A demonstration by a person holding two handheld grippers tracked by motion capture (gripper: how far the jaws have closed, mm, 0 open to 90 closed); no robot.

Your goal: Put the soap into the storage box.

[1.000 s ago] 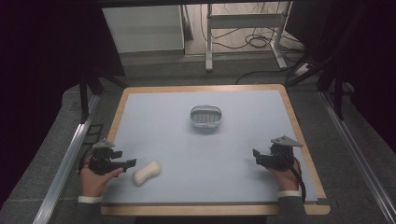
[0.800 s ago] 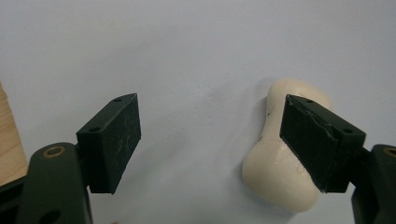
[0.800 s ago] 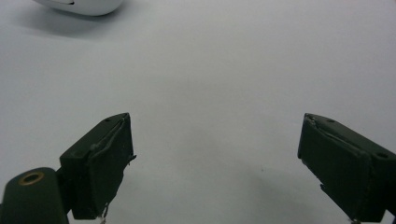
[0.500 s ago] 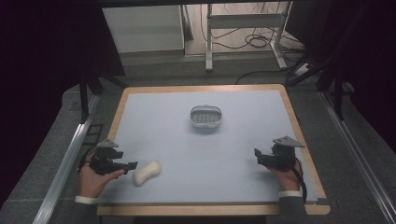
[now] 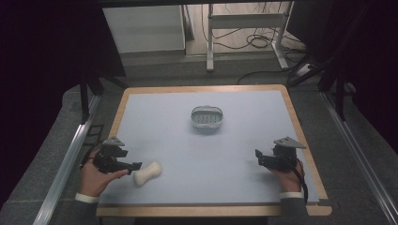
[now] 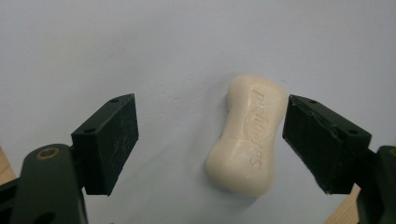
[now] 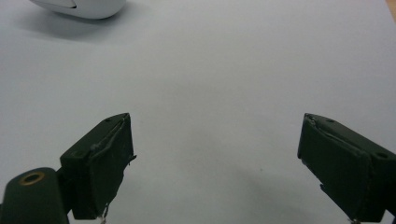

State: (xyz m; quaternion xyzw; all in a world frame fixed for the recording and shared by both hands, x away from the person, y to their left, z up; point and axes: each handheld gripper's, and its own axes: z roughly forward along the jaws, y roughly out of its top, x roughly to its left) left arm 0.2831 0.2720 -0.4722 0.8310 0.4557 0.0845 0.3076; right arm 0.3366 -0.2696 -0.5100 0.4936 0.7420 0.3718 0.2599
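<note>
Both grippers' jaws spread wide, waisted cream soap bar (image 6: pixel 247 135) with embossed lettering between left gripper's (image 6: pixel 210 140) jaws

On the surface (image 5: pixel 244 187) a soap bar (image 5: pixel 147 173) lies near the front left corner, and a soap dish (image 5: pixel 207 117) stands at the middle, toward the far side, well apart from the bar. The left hand-held gripper (image 5: pixel 133 166) sits at the front left, just left of the bar; in the left gripper view the bar (image 6: pixel 247 135) lies between its parted jaws, nearer the right-hand one. The right hand-held gripper (image 5: pixel 258 156) sits at the front right, jaws parted over bare surface (image 7: pixel 215 93), the dish (image 7: pixel 79 7) farther ahead.
</note>
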